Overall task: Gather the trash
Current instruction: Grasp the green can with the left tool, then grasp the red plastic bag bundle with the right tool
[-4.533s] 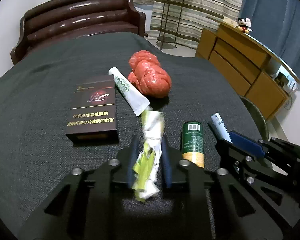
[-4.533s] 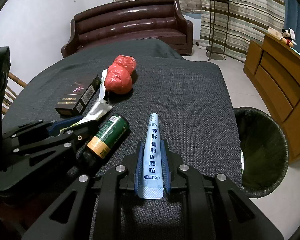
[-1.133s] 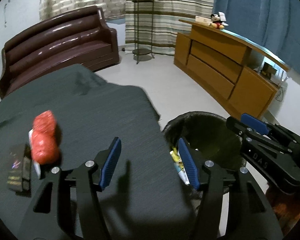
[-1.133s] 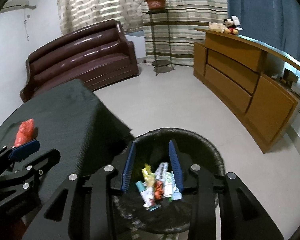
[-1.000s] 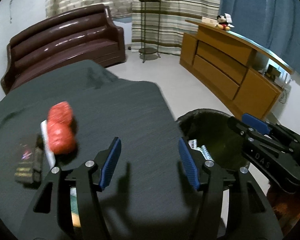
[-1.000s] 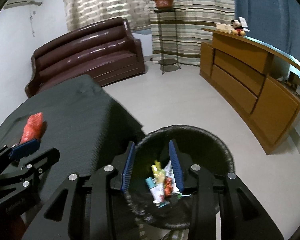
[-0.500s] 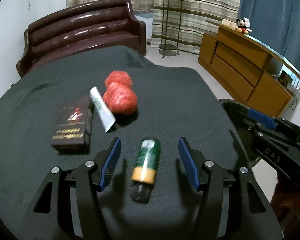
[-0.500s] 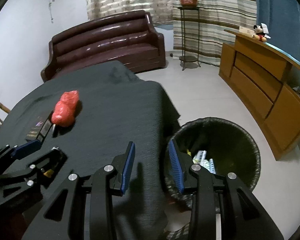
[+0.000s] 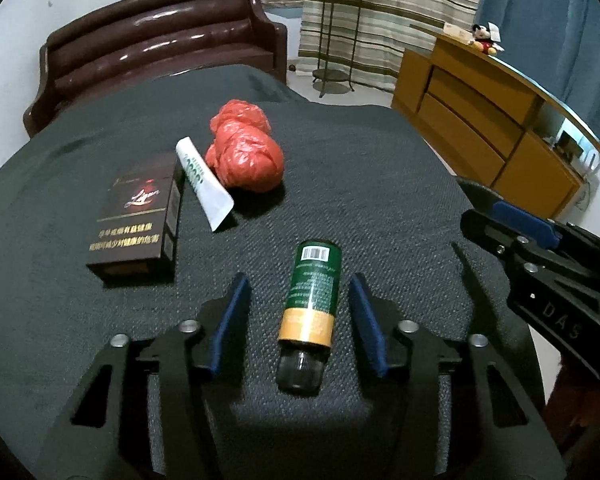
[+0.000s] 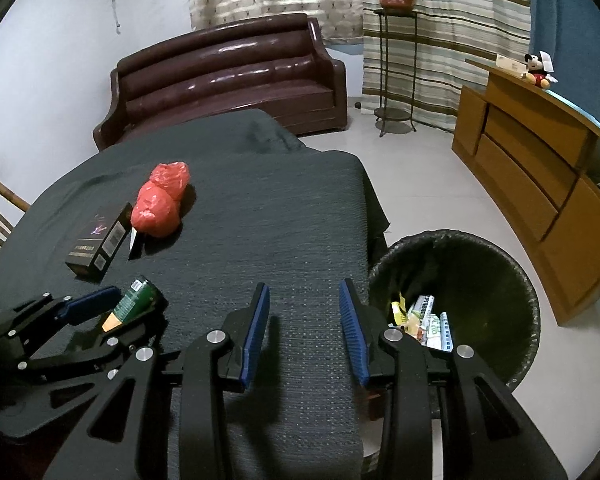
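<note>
Green bottle (image 9: 311,304) lying on the desk (image 9: 360,184) between the left tongs (image 9: 300,322), just narrowing, pads not yet touching: best squeezed squarely mid-label; right tongs (image 10: 304,332) part-open, empty, beside the bin (image 10: 500,276).

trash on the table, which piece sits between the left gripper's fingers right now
The green bottle, lying on its side between the open left gripper. The red bag, white tube and dark box lie farther off.

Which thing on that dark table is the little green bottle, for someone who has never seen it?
Start at the dark cloth-covered table in front of the brown sofa. Near its front edge, between the left tongs' open blue fingers, lies the green bottle. Unlike the red bag, white tube and dark box, it is cylindrical with an orange band.
</note>
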The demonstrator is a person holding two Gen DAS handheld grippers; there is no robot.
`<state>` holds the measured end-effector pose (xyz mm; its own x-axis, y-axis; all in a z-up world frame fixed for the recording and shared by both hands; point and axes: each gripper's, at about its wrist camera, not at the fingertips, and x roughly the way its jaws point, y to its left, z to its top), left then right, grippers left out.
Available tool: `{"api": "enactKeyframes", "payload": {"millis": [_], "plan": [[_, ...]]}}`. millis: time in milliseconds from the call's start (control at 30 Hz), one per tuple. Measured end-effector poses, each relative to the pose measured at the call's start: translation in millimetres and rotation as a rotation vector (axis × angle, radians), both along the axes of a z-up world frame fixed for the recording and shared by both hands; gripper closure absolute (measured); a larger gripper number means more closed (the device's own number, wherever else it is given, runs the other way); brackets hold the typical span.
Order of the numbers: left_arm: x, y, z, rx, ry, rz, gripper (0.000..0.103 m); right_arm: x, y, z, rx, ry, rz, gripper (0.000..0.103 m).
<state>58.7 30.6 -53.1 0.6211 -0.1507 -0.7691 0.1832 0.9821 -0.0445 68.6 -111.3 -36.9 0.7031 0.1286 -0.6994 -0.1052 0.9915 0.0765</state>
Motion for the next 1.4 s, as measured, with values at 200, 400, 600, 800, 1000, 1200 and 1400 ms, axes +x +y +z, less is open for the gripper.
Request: {"api": "enactKeyframes", "payload": {"millis": [200,400,600,800,1000,1200,1400], "plan": [[-3.3,-8.5,0.3,0.015,-0.021,-0.055,0.08,4.0,5.7,0.1,-0.002,0.005,0.008,0.066],[-8.3,2.6,5.8,-0.016,-0.044,-0.043,0.08,8.0,15.1,3.0,-0.006,0.002,0.025,0.066],[-11.2,31.0,24.7,-0.033,-0.093,0.017,0.08,16.0,29.6,10.6,-0.005,-0.013,0.055,0.066],[-4.6,67.4,40.1,-0.029,-0.128,0.107,0.08,29.4,51.7,20.0,0.009,-0.03,0.098,0.062],[9.9,110.2,47.2,-0.016,-0.145,0.21,0.08,46.3,80.9,29.1,0.01,-0.052,0.148,0.059],[20.0,142.1,49.7,-0.012,-0.156,0.277,0.08,63.2,106.9,29.2,0.004,-0.046,0.2,0.056],[26.4,157.8,47.6,-0.019,-0.152,0.298,0.08,81.1,119.5,19.3,-0.004,-0.006,0.215,0.055]]}}
